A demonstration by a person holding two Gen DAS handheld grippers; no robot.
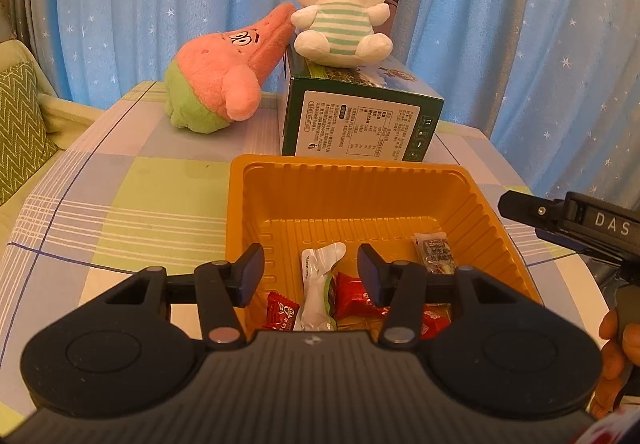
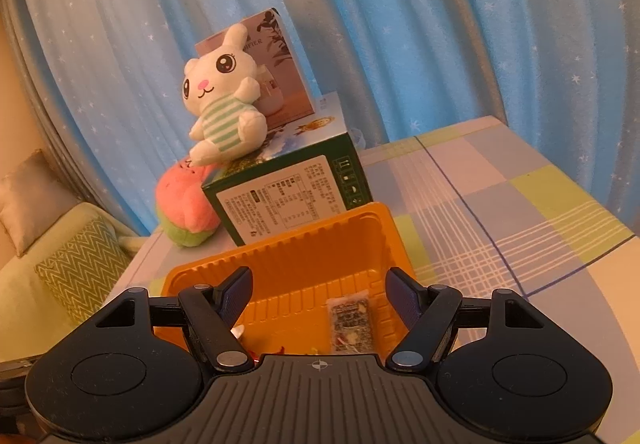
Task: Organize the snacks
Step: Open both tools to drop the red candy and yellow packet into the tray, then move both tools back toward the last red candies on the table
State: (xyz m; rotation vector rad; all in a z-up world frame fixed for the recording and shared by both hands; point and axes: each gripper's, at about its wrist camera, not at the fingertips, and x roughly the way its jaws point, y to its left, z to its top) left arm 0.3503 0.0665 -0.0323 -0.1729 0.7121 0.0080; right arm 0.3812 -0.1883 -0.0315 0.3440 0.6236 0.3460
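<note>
Snacks already lie in the orange tray [image 1: 496,228], which sits on the checked tabletop [image 1: 132,196] just in front of the green box [image 1: 360,120]. Inside I count a white wrapped snack [image 1: 320,284] lying lengthwise in the middle, red packets [image 1: 354,298] either side of it at the near end, and 1 dark packet [image 1: 436,250] toward the right wall. The left claw [image 1: 312,276] hovers over the near end of the tray with its 2 fingers spread apart and nothing between them. The right claw [image 2: 318,298] also stands spread and empty, above the tray's near right side, with the dark packet straight ahead of it.

Judging from this, the tray is the collecting place and the step in hand is either a release just made or a tidy-up of what lies inside. To do it well, keep both claws high enough that the fingers clear the ribbed walls, since a knock could slide the light tray across the cloth. If the white snack is to be straightened, close on its narrow middle across its width, not on the crinkled ends, which would likely slip. The near end of the tray is hidden by the claw bodies, so more packets may lie there. The white bunny plush [image 1: 340,4] on the box and the watermelon plush [image 1: 224,80] beside it are well apart from the work.
</note>
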